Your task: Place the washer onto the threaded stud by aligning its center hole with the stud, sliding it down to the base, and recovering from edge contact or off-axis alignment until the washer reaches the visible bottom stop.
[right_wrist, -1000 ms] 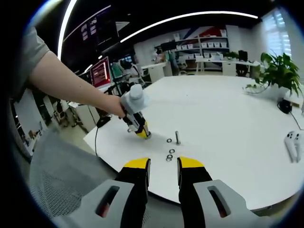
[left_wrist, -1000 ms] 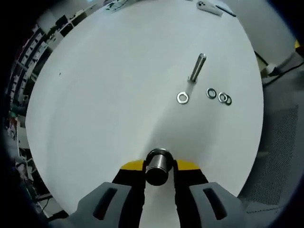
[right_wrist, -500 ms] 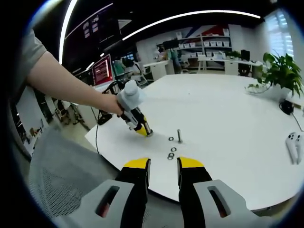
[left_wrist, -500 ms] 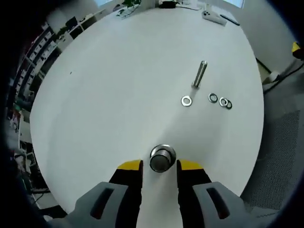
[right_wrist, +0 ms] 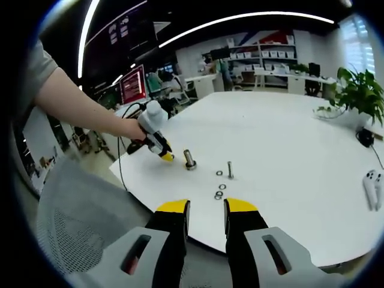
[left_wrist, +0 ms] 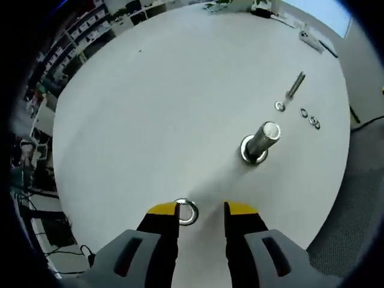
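Observation:
A thick threaded stud [left_wrist: 260,141] stands upright on its wide base on the white round table [left_wrist: 150,108]. My left gripper [left_wrist: 201,211] is open and sits back from the stud, near the table's edge. One washer [left_wrist: 187,213] lies flat between its yellow tips, close to the left jaw. A thinner bolt [left_wrist: 294,85] stands further off, with several loose washers [left_wrist: 303,112] beside it. In the right gripper view a hand holds the left gripper [right_wrist: 157,147] just left of the stud [right_wrist: 189,159]. My right gripper [right_wrist: 207,210] hovers open and empty off the table's near edge.
A grey mesh chair [right_wrist: 66,228] stands below the table's near edge. White controllers [left_wrist: 312,39] lie at the far side of the table, and one controller [right_wrist: 372,186] at the right. A potted plant [right_wrist: 360,90] stands far right. Office desks and shelves are behind.
My left gripper has let go of the thick stud and drawn back; the stud now stands free on the table. A washer now lies between the left tips. The right gripper has barely moved.

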Demonstrator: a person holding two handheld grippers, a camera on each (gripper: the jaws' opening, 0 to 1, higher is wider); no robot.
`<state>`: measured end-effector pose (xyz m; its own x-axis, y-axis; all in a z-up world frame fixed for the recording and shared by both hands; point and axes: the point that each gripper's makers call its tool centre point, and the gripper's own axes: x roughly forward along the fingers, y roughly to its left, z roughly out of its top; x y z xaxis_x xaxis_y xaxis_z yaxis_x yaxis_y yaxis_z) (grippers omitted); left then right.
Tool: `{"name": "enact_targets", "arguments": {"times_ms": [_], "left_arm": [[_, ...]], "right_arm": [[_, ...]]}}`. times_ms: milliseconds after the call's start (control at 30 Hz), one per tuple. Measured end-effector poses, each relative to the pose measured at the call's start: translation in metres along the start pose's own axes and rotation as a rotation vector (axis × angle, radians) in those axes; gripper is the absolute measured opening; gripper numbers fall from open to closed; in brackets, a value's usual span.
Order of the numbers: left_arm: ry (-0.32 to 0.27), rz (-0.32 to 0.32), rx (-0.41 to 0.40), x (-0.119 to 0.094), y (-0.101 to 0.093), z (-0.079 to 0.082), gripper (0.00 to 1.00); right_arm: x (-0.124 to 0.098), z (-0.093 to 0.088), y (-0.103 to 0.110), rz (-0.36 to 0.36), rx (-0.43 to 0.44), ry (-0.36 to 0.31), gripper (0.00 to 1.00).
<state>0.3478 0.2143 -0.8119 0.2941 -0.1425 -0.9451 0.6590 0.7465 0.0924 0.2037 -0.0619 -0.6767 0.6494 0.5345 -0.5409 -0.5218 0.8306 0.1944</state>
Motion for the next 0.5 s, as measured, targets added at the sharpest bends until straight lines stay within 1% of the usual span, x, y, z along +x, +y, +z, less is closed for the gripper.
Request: {"name": "enact_targets", "arguments": {"times_ms": [67, 100, 167, 300, 433, 500], "left_arm": [[0.001, 0.008, -0.023, 0.001, 0.006, -0.006, 0.28], [0.009, 0.006, -0.051, 0.002, 0.008, -0.01, 0.28], [0.017, 0.006, -0.074, 0.003, 0.01, -0.015, 0.28], [0.004, 0.001, -0.111, 0.004, 0.011, -0.016, 0.28], [0.005, -0.006, -0.12, 0.009, 0.012, -0.016, 0.28], [-0.008, -0.008, -0.131, 0.011, 0.012, -0.015, 0.29]], "right_arm": [[0.0, -0.001, -0.001, -0.003, 0.003, 0.001, 0.25], [0.0, -0.001, -0.001, -0.004, 0.002, 0.002, 0.25], [0.0, -0.001, -0.001, -0.005, 0.0, 0.004, 0.25], [0.0, -0.002, -0.001, -0.008, -0.002, 0.01, 0.25], [0.0, -0.003, -0.002, -0.01, -0.005, 0.017, 0.25], [0.0, -0.003, -0.003, -0.013, -0.004, 0.019, 0.25]]}}
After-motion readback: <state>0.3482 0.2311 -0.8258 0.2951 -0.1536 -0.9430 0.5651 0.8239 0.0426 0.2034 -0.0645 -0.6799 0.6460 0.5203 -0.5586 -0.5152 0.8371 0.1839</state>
